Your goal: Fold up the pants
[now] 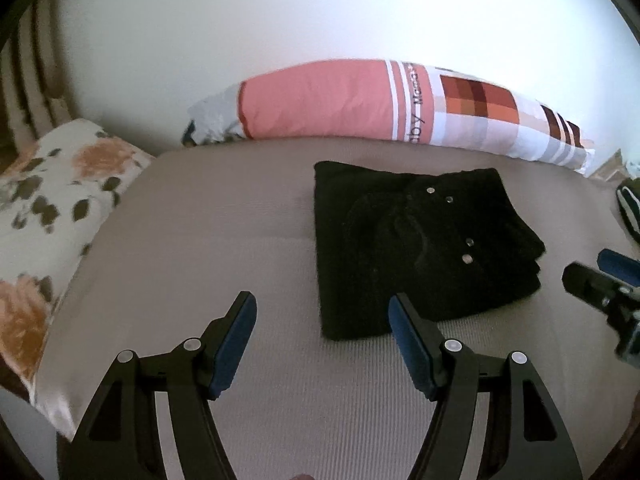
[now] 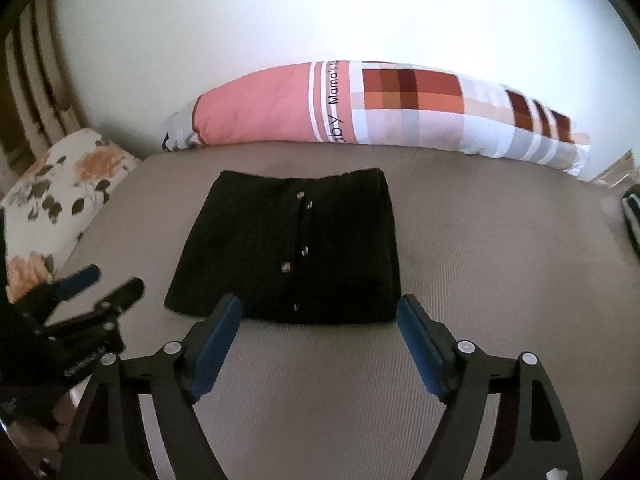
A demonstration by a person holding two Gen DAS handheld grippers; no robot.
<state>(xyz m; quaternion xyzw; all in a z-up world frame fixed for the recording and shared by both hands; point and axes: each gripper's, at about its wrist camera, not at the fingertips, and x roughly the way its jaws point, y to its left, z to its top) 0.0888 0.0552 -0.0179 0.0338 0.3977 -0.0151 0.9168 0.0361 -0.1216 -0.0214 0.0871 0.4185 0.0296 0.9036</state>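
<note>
Black pants [image 1: 420, 248] lie folded into a compact rectangle on the grey bed, with small metal studs showing on top. In the right wrist view the same pants [image 2: 292, 248] sit straight ahead. My left gripper [image 1: 322, 308] hangs open above the bed, near the bundle's lower left corner, nothing between its blue pads. My right gripper [image 2: 320, 312] is open too, just short of the bundle's near edge, and holds nothing. Each gripper shows in the other's view: the right gripper [image 1: 600, 276] at the right edge, the left gripper [image 2: 104, 280] at lower left, held by a hand.
A long pink and checked bolster [image 1: 400, 100] lies along the white wall behind the pants. A floral pillow [image 1: 52, 208] lies at the bed's left side. A dark striped item [image 1: 628, 208] sits at the far right edge. The grey sheet [image 2: 500, 260] spreads around the bundle.
</note>
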